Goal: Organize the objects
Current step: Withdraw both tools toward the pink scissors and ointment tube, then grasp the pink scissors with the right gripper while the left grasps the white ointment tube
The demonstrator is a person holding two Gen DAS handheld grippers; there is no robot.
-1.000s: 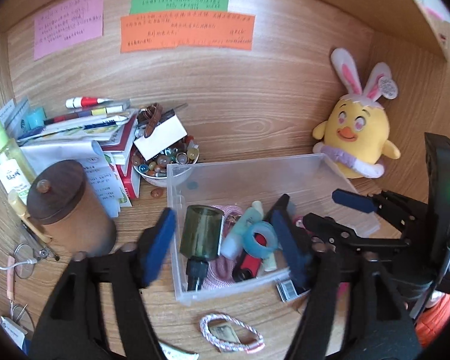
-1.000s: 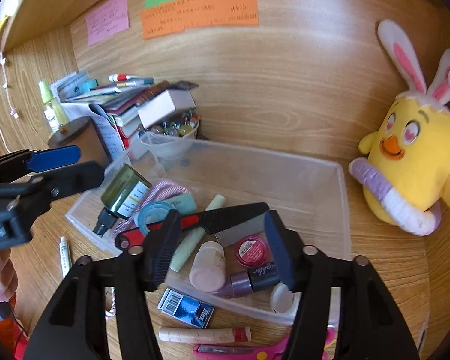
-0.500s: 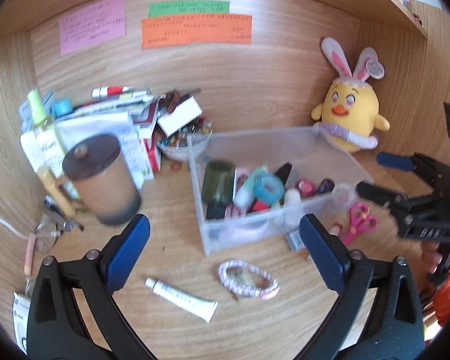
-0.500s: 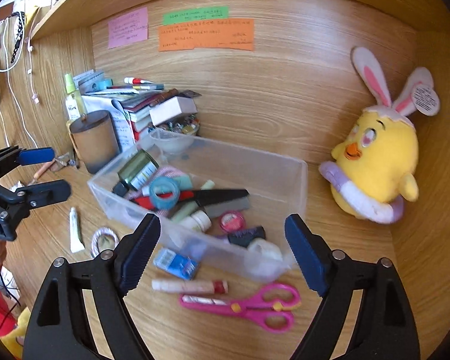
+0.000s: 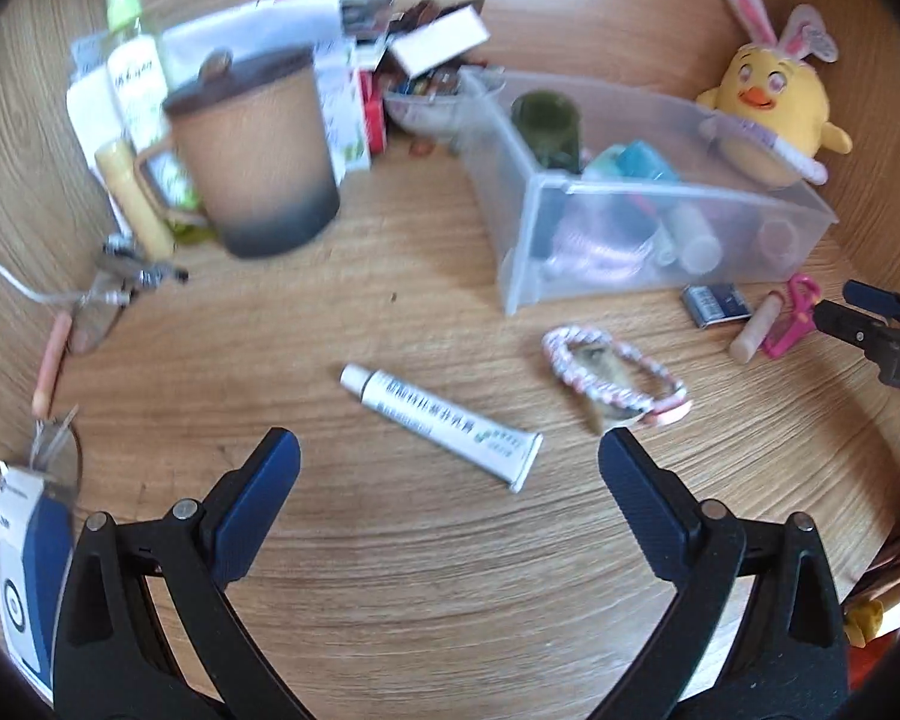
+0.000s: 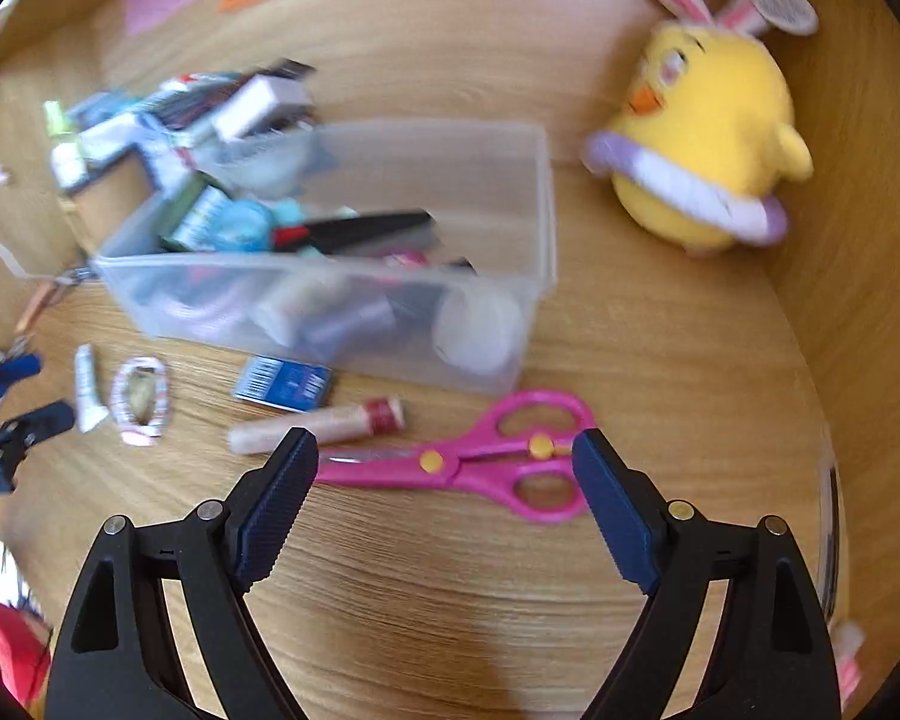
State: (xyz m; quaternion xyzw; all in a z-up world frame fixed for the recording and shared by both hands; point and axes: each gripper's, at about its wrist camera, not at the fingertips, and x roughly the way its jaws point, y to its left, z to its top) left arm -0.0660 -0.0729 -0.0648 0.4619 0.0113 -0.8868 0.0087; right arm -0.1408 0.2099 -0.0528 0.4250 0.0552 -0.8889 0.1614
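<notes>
Both claws have drawn back from the clear rectangular plastic bin [image 5: 678,228] since the earlier pictures, so loose things on the wooden counter [image 5: 426,588] now lie between them and it. The left claw [image 5: 449,483] is spread wide and holds nothing; the right claw [image 6: 444,474] is likewise spread wide and empty.

In front of the bin's near-left corner lies a white squeezable tube with printed lettering [image 5: 441,427], flat on the wood grain, and just beside it a pink-and-white braided loop [image 5: 615,375] resting on a scrap of something brownish. Along the bin's long near wall sit a small blue barcoded packet [image 6: 285,383], touching or almost touching the wall, a beige cylindrical stick with a red band [image 6: 321,423] and a pair of pink plastic scissors [image 6: 480,459], which lies straight ahead of the right claw's blue ribbed pads.

The bin is crowded with small items, among them a dark green glass jar [image 5: 546,126] and a teal ring-shaped roll [image 5: 645,159]. To the bin's left stands a tan mug with a dark brown lid [image 5: 258,150]; behind that, blurred papers and a pale green spray bottle [image 5: 132,60]. To the bin's right sits a fuzzy yellow chick plush with pink rabbit ears [image 6: 708,138].
</notes>
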